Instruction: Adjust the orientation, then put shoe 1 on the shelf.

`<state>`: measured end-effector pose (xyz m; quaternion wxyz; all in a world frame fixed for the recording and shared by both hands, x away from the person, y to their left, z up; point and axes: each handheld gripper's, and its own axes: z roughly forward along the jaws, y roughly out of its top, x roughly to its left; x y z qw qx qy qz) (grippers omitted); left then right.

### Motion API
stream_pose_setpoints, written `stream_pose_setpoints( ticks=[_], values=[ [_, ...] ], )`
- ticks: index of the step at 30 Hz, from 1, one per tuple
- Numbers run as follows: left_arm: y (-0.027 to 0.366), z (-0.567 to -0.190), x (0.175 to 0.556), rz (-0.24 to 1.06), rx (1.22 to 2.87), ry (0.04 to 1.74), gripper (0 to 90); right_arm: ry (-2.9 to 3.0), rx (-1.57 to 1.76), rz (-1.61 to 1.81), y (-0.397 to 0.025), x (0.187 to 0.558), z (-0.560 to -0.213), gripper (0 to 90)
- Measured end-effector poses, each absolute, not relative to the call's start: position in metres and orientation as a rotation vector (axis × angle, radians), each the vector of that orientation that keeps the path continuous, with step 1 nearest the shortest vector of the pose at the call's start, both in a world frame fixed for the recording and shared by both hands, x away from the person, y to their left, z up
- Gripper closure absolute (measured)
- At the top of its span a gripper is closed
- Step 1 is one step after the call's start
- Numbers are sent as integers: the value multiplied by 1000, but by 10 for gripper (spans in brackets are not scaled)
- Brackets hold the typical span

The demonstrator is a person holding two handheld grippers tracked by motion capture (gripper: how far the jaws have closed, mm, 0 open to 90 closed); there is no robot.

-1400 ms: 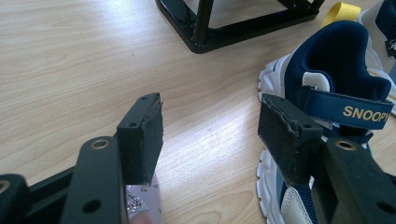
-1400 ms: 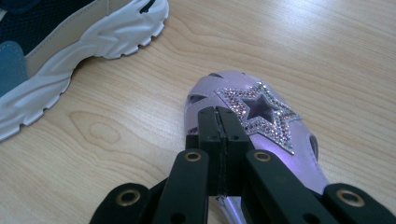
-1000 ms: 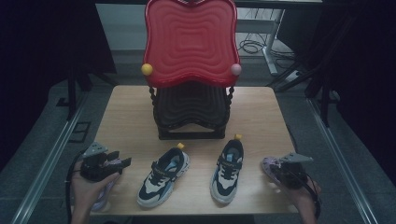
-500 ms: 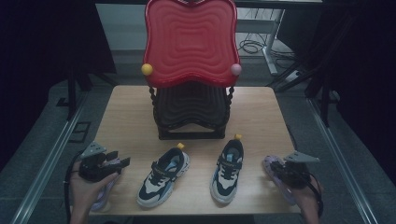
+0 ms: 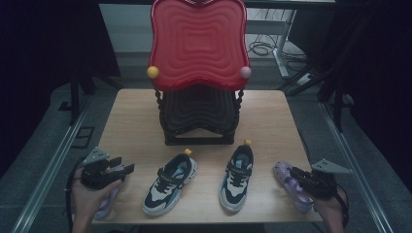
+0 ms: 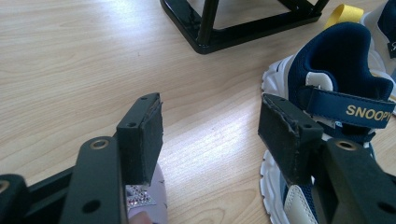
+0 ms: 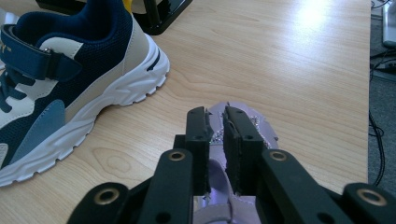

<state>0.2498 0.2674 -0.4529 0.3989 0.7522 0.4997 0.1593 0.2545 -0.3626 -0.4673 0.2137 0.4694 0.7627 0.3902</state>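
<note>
Both lilac sandals (image 5: pixel 291 185) seemingly point away.

Bare tabletop (image 5: pixel 131 121) left of black rack (image 5: pixel 199 116); sneakers (image 5: pixel 170 184) mid-front.

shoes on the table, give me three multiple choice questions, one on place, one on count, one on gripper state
1. Where does the right purple sandal lie?
A. right of both sneakers
B. between the sneakers
C. on the red rack

2. How many navy-and-white sneakers are on the table?
A. one
B. two
C. four

3. How do the left gripper jaws stand?
A. shut on a sneaker
B. wide apart, holding nothing
C. clamped on the rack

Answers: 1 A, it lies by the table's right edge under the right gripper. 2 B, left sneaker and right sneaker lie side by side. 3 B, bare wood shows between them.
</note>
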Motion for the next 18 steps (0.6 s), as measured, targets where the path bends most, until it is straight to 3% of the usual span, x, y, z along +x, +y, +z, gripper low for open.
stream_pose_setpoints(
  ticks=[18],
  values=[
    [281, -442, 232, 407, 1876, 1263, 402, 2114, 1311, 1061, -369, 225, -462, 643]
  ],
)
